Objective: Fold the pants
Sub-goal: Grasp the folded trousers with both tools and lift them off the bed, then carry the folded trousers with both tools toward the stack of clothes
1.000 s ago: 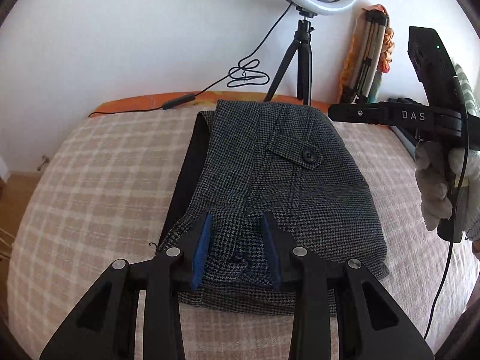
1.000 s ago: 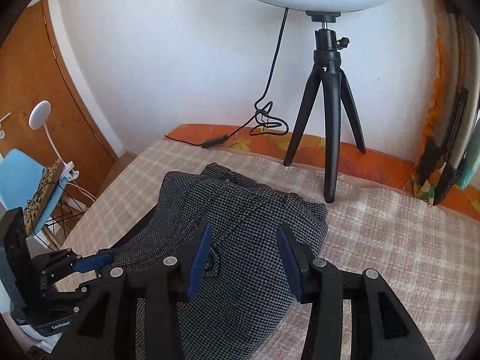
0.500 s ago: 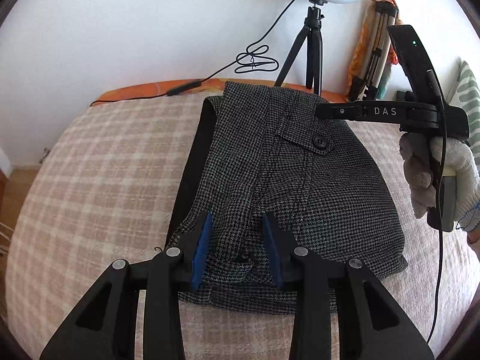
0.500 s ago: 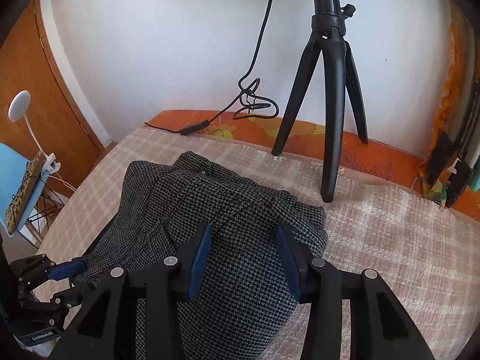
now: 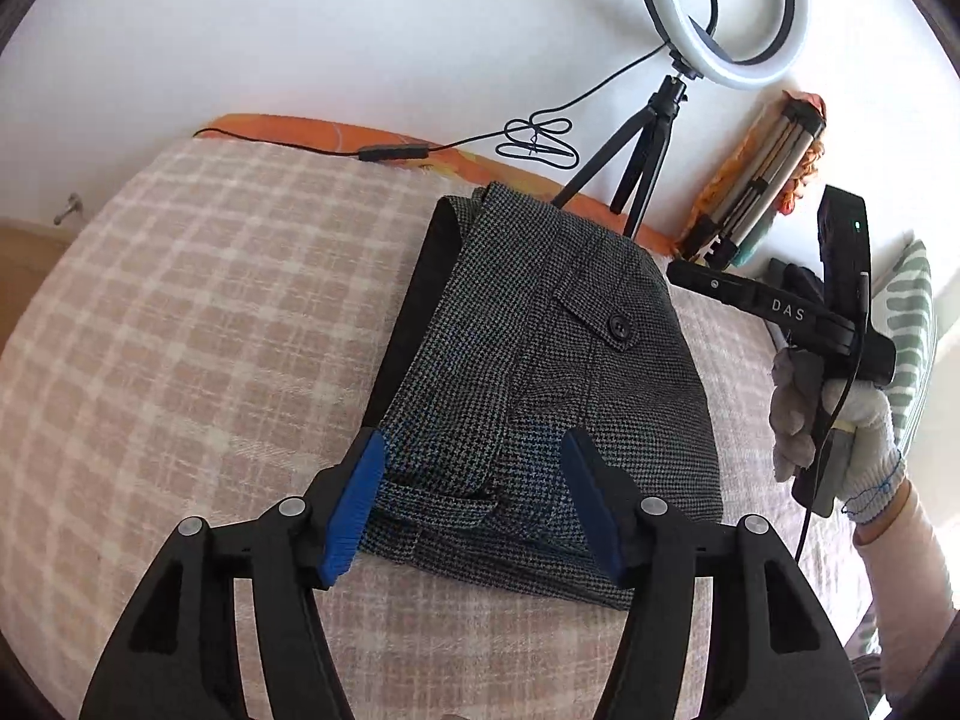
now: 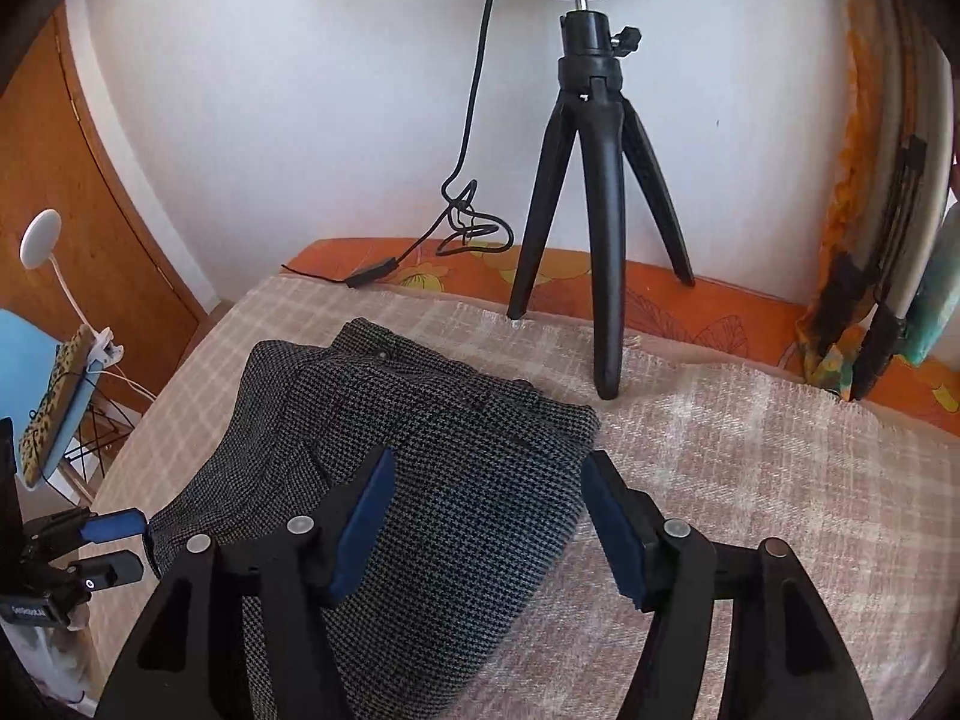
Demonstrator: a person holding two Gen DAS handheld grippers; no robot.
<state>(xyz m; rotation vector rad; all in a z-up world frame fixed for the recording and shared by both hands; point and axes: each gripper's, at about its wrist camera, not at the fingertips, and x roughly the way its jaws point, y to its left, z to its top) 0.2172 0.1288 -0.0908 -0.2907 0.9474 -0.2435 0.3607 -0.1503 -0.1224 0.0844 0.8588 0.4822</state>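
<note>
I've just let both claws, left claw (image 5: 471, 501) and right claw (image 6: 483, 531), spread wide off the pants (image 5: 540, 372), which lie folded on the bed (image 5: 210, 300), so the fold looks done.

Bedroom: checked bedspread (image 5: 228, 312), wooden door (image 6: 78, 192)

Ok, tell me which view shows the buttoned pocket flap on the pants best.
The left wrist view: the pocket flap and its button face the camera, unobstructed, on the folded pants. The right wrist view shows the pants from the side; the flap cannot be made out there.
</note>
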